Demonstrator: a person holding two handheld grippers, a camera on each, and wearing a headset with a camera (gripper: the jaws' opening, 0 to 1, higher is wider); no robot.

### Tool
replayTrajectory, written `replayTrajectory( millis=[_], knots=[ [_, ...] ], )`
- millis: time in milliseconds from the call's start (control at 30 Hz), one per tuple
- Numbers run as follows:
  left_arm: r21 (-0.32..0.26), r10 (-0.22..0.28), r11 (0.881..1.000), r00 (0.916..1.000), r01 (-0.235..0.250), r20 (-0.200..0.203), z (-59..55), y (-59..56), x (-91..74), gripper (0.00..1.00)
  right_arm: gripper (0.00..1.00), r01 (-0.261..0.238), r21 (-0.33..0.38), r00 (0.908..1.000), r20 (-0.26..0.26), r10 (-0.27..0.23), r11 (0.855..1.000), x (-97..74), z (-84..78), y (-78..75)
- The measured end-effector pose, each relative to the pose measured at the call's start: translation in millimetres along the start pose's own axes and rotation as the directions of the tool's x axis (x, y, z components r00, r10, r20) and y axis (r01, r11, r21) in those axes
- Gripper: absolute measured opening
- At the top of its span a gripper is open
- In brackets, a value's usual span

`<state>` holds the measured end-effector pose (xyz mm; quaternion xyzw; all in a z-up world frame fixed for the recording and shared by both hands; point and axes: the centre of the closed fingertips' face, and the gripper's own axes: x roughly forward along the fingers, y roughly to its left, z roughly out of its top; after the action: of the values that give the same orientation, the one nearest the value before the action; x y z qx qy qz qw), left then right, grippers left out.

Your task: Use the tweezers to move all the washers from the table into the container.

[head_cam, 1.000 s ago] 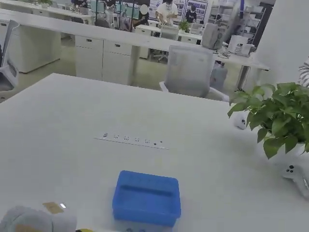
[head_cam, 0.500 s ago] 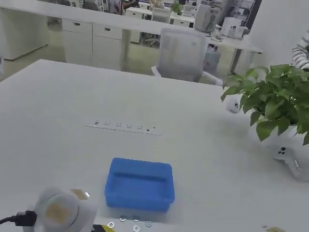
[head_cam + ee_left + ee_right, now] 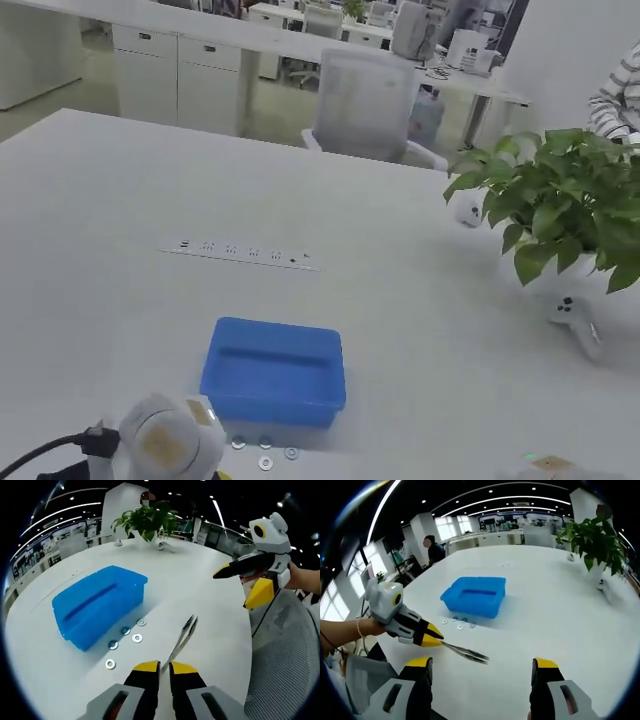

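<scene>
A blue container [image 3: 272, 370] sits on the white table [image 3: 120, 200], with several small washers [image 3: 265, 448] lying just in front of it. My left gripper [image 3: 165, 667] is shut on the metal tweezers [image 3: 182, 637], whose tips hover beside the washers [image 3: 125, 637] and the container [image 3: 97, 602]. In the head view the left gripper [image 3: 165, 445] is at the bottom left. My right gripper [image 3: 482, 662] stands open and holds nothing. It faces the container [image 3: 475, 595], the washers [image 3: 460, 624], the left gripper [image 3: 412, 625] and the tweezers [image 3: 467, 653].
A potted plant [image 3: 560, 200] stands at the table's right side, with a white handheld device [image 3: 575, 320] lying by it. A recessed socket strip [image 3: 240, 252] runs behind the container. A grey chair [image 3: 365, 105] stands at the far edge.
The head camera has tipped down, bringing the washers into sight. The left gripper has come up and to the right at the bottom left of the head view.
</scene>
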<state>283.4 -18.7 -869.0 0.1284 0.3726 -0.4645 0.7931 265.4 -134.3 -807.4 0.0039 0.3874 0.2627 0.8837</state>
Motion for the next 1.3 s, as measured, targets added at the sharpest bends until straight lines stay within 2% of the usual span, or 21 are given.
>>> replayTrajectory(
  millis=[133,233,300,367,400,533,667,733,800,933,1000,1033,1067,1100,1133,1167,1200,1233,1267,1300],
  knots=[
    [0.02,-0.025,0.999,0.9995,0.026,-0.019,-3.1,-3.2,3.8,0.03,0.8,-0.002,-0.003,1.0,-0.002,0.002,1.0,0.2,0.2,0.9],
    [0.067,-0.027,0.997,0.9987,0.03,-0.042,-7.3,-3.8,5.4,0.0,0.8,-0.005,-0.006,1.0,-0.005,0.005,1.0,1.0,0.1,2.0],
    [0.085,-0.036,0.996,0.9987,0.039,-0.037,-6.7,-5.0,5.2,0.0,0.8,-0.01,-0.011,0.9999,-0.007,0.01,1.0,1.9,0.6,3.2],
    [0.099,-0.043,0.994,0.9975,0.049,-0.056,-8.2,-6.4,4.4,0.0,0.8,-0.013,-0.019,0.9999,-0.01,0.013,1.0,3.0,1.6,4.8],
    [0.125,-0.046,0.991,0.9973,0.053,-0.058,-7.9,-6.7,4.6,0.0,0.8,-0.018,-0.023,0.9998,-0.011,0.017,1.0,3.9,2.4,6.3],
    [0.157,-0.041,0.986,0.9966,0.052,-0.072,-9.6,-11.4,1.3,0.0,0.77,-0.046,-0.047,0.9987,-0.021,0.045,0.998,8.7,4.2,13.6],
    [0.173,-0.018,0.985,0.999,0.025,-0.04,-0.8,-15.4,-10.6,0.0,0.74,-0.087,-0.078,0.996,-0.027,0.085,0.993,13.5,7.3,24.2],
    [0.175,-0.012,0.984,0.9996,0.016,-0.024,5.7,-18.6,-19.2,0.0,0.67,-0.136,-0.104,0.9902,-0.048,0.132,0.985,17.1,5.6,33.1],
    [0.175,-0.011,0.984,0.9999,0.013,-0.011,10.2,-20.6,-24.7,0.0,0.6,-0.164,-0.116,0.9858,-0.058,0.158,0.98,20.9,4.1,38.4],
    [0.189,-0.008,0.982,0.9999,0.005,0.012,19.1,-26.4,-37.3,0.0,0.45,-0.223,-0.192,0.9731,-0.103,0.206,0.956,28.5,-0.5,50.4],
    [0.213,-0.008,0.977,0.9996,0.002,0.025,24.9,-30.1,-44.6,0.0,0.38,-0.253,-0.262,0.9661,-0.121,0.228,0.931,32.7,-0.6,58.7],
    [0.236,-0.013,0.972,0.9994,0.005,0.031,28.5,-33.1,-48.9,0.0,0.35,-0.282,-0.292,0.9575,-0.144,0.25,0.914,36.0,-3.4,65.3],
    [0.261,-0.014,0.965,0.9992,0.004,0.038,31.2,-35.2,-52.1,0.0,0.33,-0.293,-0.304,0.9538,-0.16,0.255,0.906,39.1,-5.6,68.1],
    [0.291,-0.012,0.957,0.9991,0.0,0.039,33.9,-37.4,-55.3,0.0,0.32,-0.313,-0.324,0.9465,-0.184,0.265,0.893,42.8,-8.4,72.7],
    [0.308,-0.011,0.951,0.9994,0.0,0.034,34.3,-38.7,-57.0,0.0,0.32,-0.322,-0.344,0.9441,-0.187,0.272,0.882,44.7,-8.0,76.1],
    [0.339,-0.011,0.941,0.9996,0.002,0.025,35.0,-40.5,-58.9,0.0,0.31,-0.327,-0.365,0.9432,-0.185,0.276,0.872,46.8,-6.9,78.8],
    [0.351,-0.012,0.936,0.9997,0.004,0.02,35.4,-42.0,-60.1,0.0,0.28,-0.341,-0.397,0.9385,-0.195,0.285,0.852,47.9,-6.2,84.1],
    [0.36,-0.013,0.933,0.9997,0.005,0.019,36.6,-43.8,-62.3,0.0,0.26,-0.35,-0.418,0.9356,-0.198,0.292,0.838,48.2,-4.9,88.0],
    [0.364,-0.016,0.931,0.9996,0.007,0.023,38.0,-44.9,-64.1,0.0,0.25,-0.343,-0.45,0.9387,-0.193,0.285,0.825,49.9,-2.1,91.0],
    [0.364,-0.022,0.932,0.9995,0.011,0.025,39.4,-45.5,-65.4,0.0,0.23,-0.355,-0.47,0.9347,-0.203,0.292,0.808,50.5,-2.2,94.3]
  ],
)
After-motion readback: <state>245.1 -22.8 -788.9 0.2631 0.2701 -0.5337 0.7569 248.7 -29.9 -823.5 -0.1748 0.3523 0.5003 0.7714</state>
